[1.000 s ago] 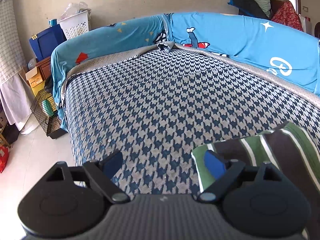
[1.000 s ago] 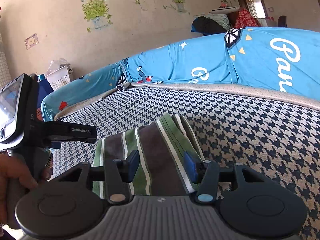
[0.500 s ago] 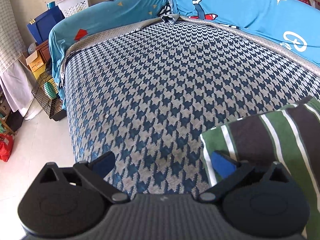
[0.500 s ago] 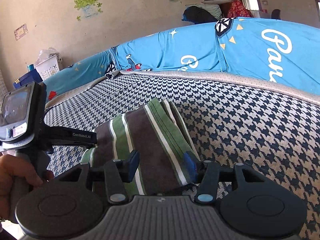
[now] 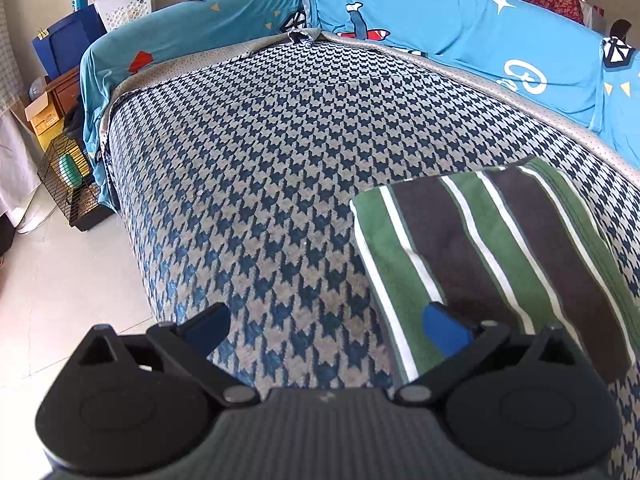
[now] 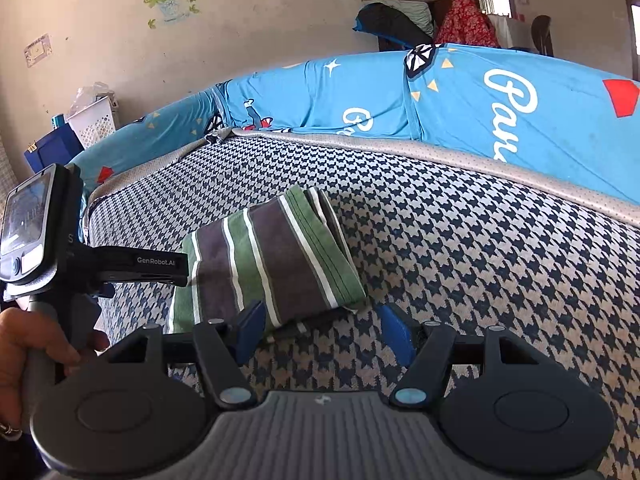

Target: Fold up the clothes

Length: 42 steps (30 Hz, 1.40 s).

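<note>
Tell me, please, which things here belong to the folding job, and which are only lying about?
Belonging to the job:
- striped garment, folded, on the houndstooth cover
- left gripper and right gripper, both open

Only lying about:
- white basket
- wire cage
- cardboard box

The houndstooth-covered bed (image 5: 260, 168) lies bare across its left and far parts, giving open passage there. The folded striped garment (image 6: 268, 264) (lying flat near the front edge) is the only obstacle on it, with the left hand-held gripper (image 6: 112, 268) just beside its left end. A blue cushioned barrier (image 6: 460, 112) closes off the far and right sides.
</note>
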{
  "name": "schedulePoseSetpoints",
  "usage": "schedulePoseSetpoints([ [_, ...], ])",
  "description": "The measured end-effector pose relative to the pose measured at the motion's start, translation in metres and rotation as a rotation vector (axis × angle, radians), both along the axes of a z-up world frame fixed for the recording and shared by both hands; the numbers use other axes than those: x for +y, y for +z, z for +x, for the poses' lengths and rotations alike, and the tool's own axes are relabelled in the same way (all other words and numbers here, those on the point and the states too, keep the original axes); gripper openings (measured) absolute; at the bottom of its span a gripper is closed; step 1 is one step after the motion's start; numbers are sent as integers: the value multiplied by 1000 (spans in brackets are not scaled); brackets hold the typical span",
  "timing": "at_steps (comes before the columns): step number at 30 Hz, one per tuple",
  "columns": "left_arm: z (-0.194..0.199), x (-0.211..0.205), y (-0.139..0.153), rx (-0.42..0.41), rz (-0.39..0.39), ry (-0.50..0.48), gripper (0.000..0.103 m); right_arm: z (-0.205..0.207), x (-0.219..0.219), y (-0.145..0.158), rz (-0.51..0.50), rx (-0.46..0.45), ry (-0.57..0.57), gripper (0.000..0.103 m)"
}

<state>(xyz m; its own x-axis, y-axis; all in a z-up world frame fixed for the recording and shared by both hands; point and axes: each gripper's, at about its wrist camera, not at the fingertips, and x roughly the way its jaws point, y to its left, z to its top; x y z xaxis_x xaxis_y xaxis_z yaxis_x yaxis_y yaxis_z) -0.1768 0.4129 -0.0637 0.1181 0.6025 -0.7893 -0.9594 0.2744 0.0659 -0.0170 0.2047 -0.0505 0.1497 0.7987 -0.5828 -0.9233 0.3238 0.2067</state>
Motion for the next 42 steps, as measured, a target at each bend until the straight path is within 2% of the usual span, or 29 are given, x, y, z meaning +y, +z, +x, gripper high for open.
schedulePoseSetpoints([
  [5,-2,-24,-6,21,1,-28,103,1,-15,2,-25,30,-60,67],
  [11,-4,-39,-13,36,18,-30,103,1,-25,0,-48,49,-79,77],
  [15,-3,-47,-19,46,35,-46,103,1,-22,-6,-70,27,-79,78],
  [20,-2,-62,-20,61,69,-82,103,6,-17,-14,-84,58,-104,78],
  [29,10,-64,1,8,131,-80,103,10,-14,-17,-94,79,-100,79],
  [42,52,-66,-1,-61,96,-136,103,19,-11,-25,-105,95,-124,85],
])
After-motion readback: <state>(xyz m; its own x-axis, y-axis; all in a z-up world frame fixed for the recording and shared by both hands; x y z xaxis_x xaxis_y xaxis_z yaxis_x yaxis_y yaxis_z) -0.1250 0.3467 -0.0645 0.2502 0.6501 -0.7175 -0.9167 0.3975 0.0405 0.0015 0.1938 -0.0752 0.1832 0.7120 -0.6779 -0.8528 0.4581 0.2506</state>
